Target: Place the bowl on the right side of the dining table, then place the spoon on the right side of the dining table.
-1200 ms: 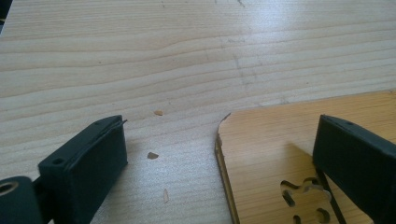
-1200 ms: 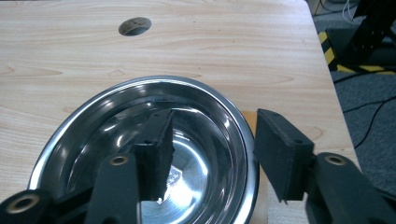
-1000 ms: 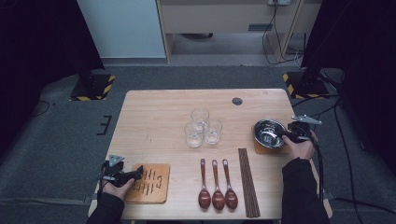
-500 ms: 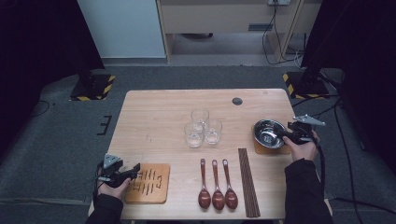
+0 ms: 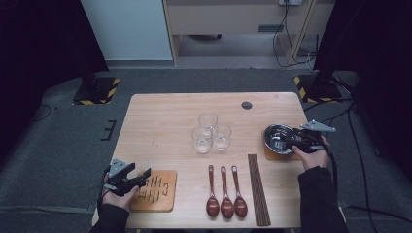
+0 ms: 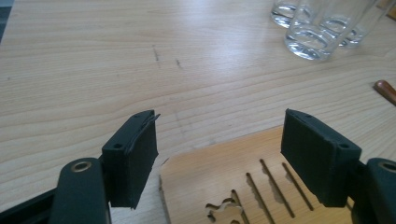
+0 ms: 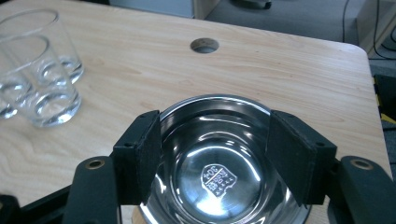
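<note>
Change: barely any since a second ago | left claw (image 6: 219, 156): jaws apart, straddling the wooden mat's (image 6: 201, 172) corner, near-left of the glasses (image 5: 210, 132), nothing pinched | right claw (image 7: 215, 156): wide over the steel bowl (image 7: 215, 186), right of the glasses | we judge both pickups not yet begun.

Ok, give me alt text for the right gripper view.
An empty steel bowl lies just beyond the right gripper, whose open black jaws frame it without clearly touching. It sits on a light wood table, with clear glasses at the left and a round hole beyond.
</note>
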`<state>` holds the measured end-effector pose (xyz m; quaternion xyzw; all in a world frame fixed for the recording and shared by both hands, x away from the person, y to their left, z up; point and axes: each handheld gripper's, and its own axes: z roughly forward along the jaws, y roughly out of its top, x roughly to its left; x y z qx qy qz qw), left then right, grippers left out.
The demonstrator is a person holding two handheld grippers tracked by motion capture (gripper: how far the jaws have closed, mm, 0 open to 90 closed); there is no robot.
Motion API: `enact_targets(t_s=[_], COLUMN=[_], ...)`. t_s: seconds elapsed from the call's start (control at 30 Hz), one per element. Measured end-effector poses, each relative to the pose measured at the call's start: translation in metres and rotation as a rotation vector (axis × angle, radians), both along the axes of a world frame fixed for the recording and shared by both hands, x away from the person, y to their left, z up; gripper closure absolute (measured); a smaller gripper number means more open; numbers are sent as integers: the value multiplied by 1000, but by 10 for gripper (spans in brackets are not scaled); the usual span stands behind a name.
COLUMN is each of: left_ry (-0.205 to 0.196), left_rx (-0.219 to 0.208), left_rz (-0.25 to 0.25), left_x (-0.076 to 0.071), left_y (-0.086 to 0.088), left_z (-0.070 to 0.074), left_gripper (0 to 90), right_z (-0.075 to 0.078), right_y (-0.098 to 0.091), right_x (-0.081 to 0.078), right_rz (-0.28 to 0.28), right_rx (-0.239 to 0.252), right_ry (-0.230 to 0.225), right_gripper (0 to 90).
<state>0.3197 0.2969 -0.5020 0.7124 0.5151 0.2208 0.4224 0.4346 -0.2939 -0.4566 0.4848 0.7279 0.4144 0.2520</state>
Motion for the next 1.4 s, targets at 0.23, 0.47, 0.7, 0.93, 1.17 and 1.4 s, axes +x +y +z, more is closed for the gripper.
enact_targets(t_s=[0.23,0.47,0.7,0.93,1.17,1.4], left_ry=[5,23,17,9,17,9], left_rx=[0,11,17,42,54,76], left_rz=[-49,-119,-161,-228,-288,-335], left_x=[1,4,7,7,7,6], left_y=[-9,-26,-42,-68,-98,-122], left_z=[3,7,13,19,25,27], left_gripper=[255,236,213,214,228,222], right_z=[8,10,9,5,6,2], right_y=[18,27,28,34,42,48], right_x=[-3,-12,-22,-30,-37,-43], right_rz=[74,124,142,175,201,220], right_rx=[-11,1,16,26,34,32], right_ry=[-14,-15,-12,-4,-10,-7], right_gripper=[356,356,349,349,345,344])
